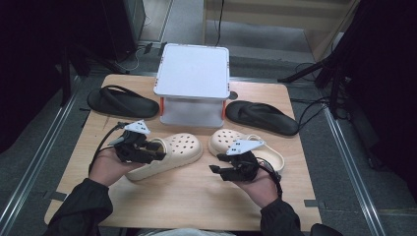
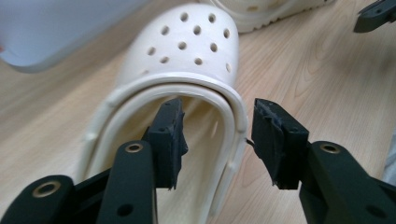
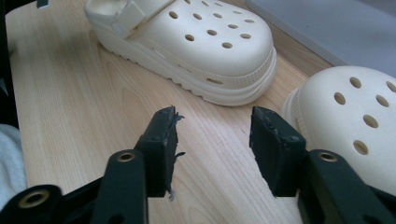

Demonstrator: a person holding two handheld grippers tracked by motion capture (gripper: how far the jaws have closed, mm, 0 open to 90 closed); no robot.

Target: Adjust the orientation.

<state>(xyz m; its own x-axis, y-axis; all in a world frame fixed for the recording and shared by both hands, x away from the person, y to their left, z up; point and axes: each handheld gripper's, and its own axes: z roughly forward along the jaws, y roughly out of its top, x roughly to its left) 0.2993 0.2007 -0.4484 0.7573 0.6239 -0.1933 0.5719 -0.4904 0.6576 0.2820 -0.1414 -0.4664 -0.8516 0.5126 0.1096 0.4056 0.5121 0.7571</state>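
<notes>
Two cream clogs with holes lie on the wooden table. My left gripper is at the heel opening of the left clog. In the left gripper view its jaws stand open astride the clog's rim, one pad inside the opening and one outside, neither pressing on it. My right gripper hovers low beside the right clog, pointing left. In the right gripper view its jaws are open over bare wood, with the left clog ahead and the right clog's toe at the right.
A white two-level stand sits at the table's back middle. One black flip-flop lies to its left and another to its right. Bare wood stretches along the front edge between my forearms.
</notes>
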